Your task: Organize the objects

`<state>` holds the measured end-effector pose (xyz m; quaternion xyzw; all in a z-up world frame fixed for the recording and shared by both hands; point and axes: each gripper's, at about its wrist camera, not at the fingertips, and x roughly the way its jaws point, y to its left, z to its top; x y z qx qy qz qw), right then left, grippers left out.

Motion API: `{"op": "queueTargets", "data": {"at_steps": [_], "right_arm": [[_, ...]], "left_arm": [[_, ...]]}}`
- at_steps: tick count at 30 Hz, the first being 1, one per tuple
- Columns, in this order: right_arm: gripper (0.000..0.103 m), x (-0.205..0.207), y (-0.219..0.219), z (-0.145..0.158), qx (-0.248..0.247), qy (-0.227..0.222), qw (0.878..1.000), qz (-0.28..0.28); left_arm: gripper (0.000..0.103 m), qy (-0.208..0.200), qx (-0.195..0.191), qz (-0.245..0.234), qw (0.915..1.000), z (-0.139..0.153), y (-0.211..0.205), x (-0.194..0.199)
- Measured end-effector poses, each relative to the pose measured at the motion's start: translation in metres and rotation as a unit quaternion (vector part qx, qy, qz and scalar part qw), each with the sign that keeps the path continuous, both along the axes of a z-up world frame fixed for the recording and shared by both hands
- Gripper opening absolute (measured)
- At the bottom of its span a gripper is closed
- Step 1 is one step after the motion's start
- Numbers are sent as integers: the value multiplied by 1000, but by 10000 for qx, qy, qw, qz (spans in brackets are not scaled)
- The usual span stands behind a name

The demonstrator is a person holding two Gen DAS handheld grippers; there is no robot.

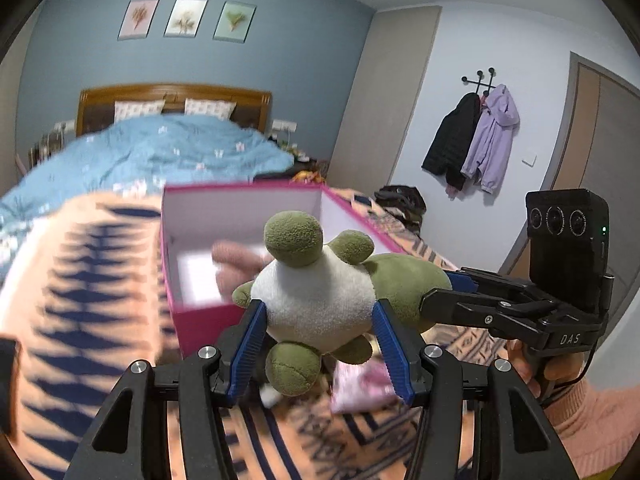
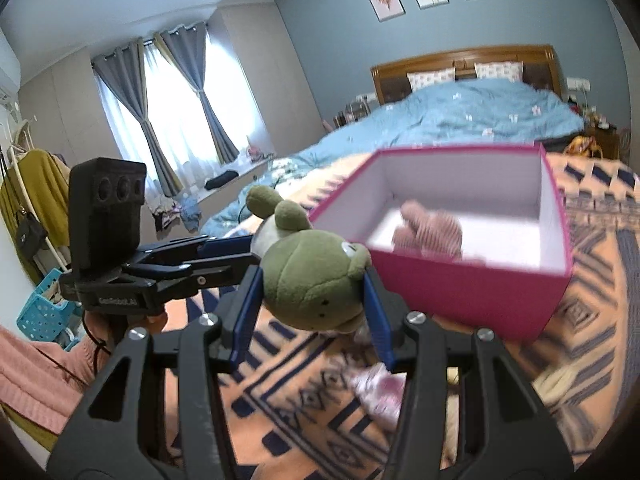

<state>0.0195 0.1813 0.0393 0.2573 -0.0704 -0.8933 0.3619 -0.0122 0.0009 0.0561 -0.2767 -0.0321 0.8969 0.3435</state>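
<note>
1. Our left gripper (image 1: pixel 318 318) has its blue fingers (image 1: pixel 252 344) clamped on the white belly of the green plush frog (image 1: pixel 316 304), one pad pressing in on each flank. We judge this grip is there to carry the toy's weight at its middle.

2. Our right gripper (image 2: pixel 314 294) has its fingers (image 2: pixel 378 320) closed on the frog's green head (image 2: pixel 312 280), squeezing it from both sides. We take two grips on one soft toy to mean the limp body is kept from sagging or swinging while carried.

3. The frog hangs in the air between the two grippers, off the blanket, with its legs dangling loose. It sits just in front of the near wall of the pink box (image 2: pixel 472 292) and is not yet over the opening.

4. The box stands open on the bed, lid off, so toys can be dropped in from above. A pink plush toy (image 2: pixel 430 232) already lies on its white floor, which leaves room beside it.

5. The orange patterned blanket (image 1: pixel 80 280) under the box carries a small pink floral item (image 1: pixel 360 390) just below the grippers; blur keeps us from naming it. We guess it is waiting for its turn.

6. Farther out the blue duvet (image 2: pixel 460 112) covers the bed's far half.
</note>
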Motion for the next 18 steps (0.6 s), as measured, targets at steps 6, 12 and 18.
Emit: {"op": "queueTargets", "data": {"at_steps": [6,12,18], "right_arm": [[52,-24,3,32,-54,299,9995,-108],[52,-56,5,51,-146,414,9990,-76],[52,-94,0,53,-60,387,9991,-130]], "left_arm": [[55,375,-29,104,9992,30,11,-26],[55,561,-75,252,9981,46,16,-52],[55,551,-111,400,9976,45,18,-84]]}}
